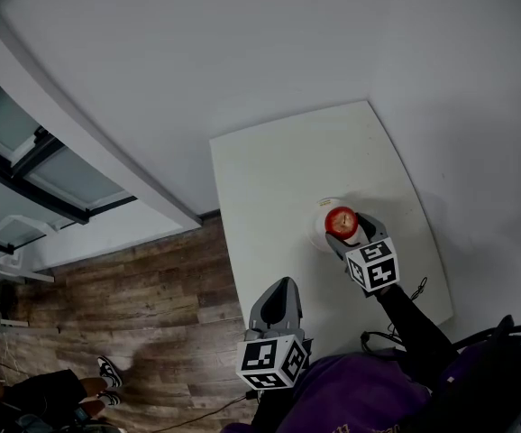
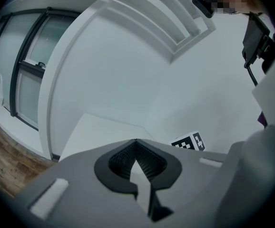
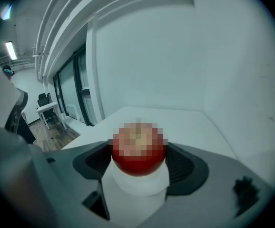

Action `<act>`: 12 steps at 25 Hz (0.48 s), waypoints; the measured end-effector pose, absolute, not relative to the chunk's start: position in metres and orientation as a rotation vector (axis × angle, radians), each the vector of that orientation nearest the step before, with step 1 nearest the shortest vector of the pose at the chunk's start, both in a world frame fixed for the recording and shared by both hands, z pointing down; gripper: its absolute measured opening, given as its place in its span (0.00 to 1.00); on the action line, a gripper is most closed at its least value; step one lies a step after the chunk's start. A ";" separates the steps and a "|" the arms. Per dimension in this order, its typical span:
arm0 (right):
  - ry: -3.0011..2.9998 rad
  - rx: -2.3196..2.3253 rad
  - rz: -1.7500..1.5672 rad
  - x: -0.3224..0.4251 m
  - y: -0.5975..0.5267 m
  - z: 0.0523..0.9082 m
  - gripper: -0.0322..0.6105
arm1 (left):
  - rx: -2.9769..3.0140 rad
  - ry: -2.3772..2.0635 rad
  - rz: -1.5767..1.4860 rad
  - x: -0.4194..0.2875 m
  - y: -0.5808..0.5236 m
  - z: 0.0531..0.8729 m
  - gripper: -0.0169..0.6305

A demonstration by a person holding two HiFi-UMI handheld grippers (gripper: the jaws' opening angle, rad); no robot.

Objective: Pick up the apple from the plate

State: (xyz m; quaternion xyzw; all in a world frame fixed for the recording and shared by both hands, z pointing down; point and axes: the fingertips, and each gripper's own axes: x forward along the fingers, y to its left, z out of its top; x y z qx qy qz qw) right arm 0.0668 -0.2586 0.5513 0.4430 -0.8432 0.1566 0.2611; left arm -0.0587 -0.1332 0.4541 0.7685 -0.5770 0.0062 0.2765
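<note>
A red apple (image 1: 341, 220) sits on a small white plate (image 1: 318, 230) near the right side of the white table (image 1: 269, 179). My right gripper (image 1: 343, 230) reaches in from the near side, one jaw on either side of the fruit. In the right gripper view the apple (image 3: 138, 151) fills the gap between the dark pads (image 3: 95, 161), which press against its sides, with the plate (image 3: 136, 186) directly beneath. My left gripper (image 1: 281, 287) hovers over the table's near left edge, shut and empty; its jaws (image 2: 136, 145) meet at the tip.
The table stands against a white wall, with wood floor (image 1: 134, 305) to its left. A glass partition (image 1: 26, 152) runs along the far left. A person's shoes (image 1: 109, 371) show at the lower left. The other gripper's marker cube (image 2: 189, 142) shows in the left gripper view.
</note>
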 end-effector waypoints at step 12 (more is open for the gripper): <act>-2.333 1.231 0.357 0.067 -0.229 0.502 0.59 | 2.100 -1.581 -0.019 -0.062 -0.109 0.424 0.04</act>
